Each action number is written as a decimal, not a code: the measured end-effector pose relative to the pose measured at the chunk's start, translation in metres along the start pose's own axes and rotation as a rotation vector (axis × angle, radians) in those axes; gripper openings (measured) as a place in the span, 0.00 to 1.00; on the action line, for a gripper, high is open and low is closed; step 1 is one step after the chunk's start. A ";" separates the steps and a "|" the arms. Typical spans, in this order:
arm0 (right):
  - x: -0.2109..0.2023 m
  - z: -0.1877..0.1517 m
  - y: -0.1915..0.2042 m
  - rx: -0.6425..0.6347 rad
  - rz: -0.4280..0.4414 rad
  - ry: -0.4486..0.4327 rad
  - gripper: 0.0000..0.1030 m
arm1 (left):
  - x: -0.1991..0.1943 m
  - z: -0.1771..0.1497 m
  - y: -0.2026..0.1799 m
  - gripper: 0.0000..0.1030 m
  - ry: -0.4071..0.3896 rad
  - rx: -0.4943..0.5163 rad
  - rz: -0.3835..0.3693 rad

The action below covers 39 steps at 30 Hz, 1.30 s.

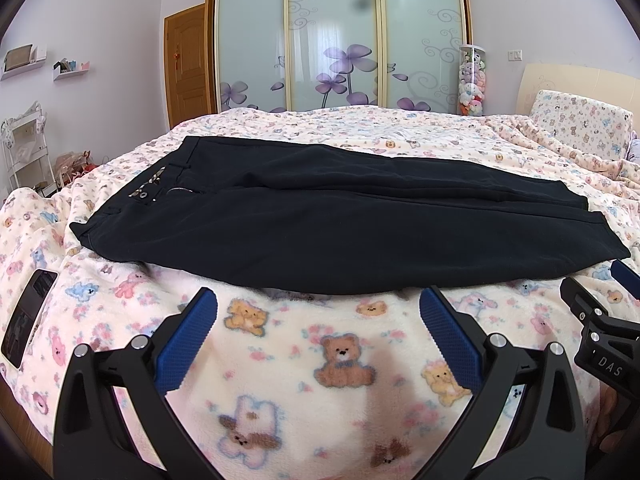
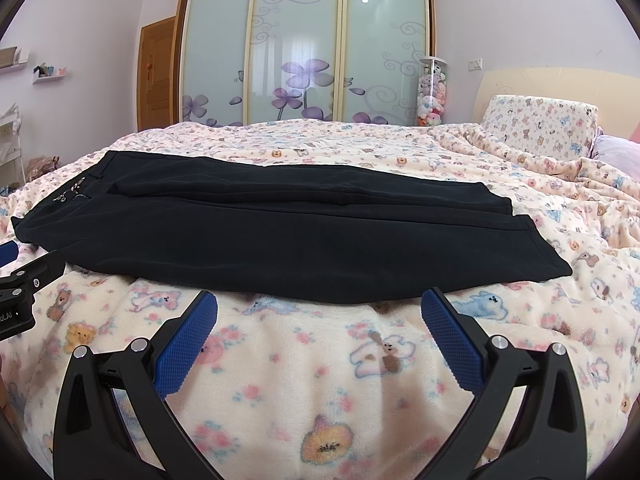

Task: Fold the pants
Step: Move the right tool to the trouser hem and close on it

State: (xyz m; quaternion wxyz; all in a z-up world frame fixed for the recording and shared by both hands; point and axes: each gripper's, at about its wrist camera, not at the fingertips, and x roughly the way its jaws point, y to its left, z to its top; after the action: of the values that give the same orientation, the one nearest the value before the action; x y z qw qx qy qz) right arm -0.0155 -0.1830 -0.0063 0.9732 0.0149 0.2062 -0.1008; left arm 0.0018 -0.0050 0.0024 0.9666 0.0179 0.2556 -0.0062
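Black pants (image 1: 320,224) lie flat on the bed, waistband at the left, leg cuffs at the right; they also show in the right wrist view (image 2: 280,236). The two legs lie side by side. My left gripper (image 1: 318,300) is open and empty, just short of the pants' near edge. My right gripper (image 2: 319,300) is open and empty, also just short of the near edge, further toward the cuffs. The right gripper shows at the right edge of the left wrist view (image 1: 600,312); the left gripper shows at the left edge of the right wrist view (image 2: 20,280).
The bed is covered by a cream bear-print blanket (image 1: 320,380). A dark phone (image 1: 28,316) lies on the blanket at the left. A pillow (image 2: 540,124) and headboard are at the right. A glass-door wardrobe (image 1: 336,36) stands behind the bed.
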 end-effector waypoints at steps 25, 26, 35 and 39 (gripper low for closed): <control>0.032 0.104 -0.111 0.190 0.235 -0.094 0.99 | 0.021 0.023 -0.004 0.98 -0.059 0.002 0.023; 0.046 0.118 -0.130 0.236 0.248 -0.074 0.99 | 0.023 0.026 -0.005 0.98 -0.067 0.000 0.036; 0.194 0.171 -0.276 0.615 0.216 0.150 0.99 | 0.045 0.022 0.000 0.98 -0.012 -0.067 -0.011; 0.238 0.169 -0.316 0.710 0.158 0.179 0.99 | 0.059 0.018 0.006 0.98 0.044 -0.093 -0.096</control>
State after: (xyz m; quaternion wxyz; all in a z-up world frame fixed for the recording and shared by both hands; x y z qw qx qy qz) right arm 0.2005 -0.5490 0.0562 0.8904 0.3760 0.2408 -0.0891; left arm 0.0622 0.0001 -0.0108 0.9591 -0.0391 0.2775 -0.0400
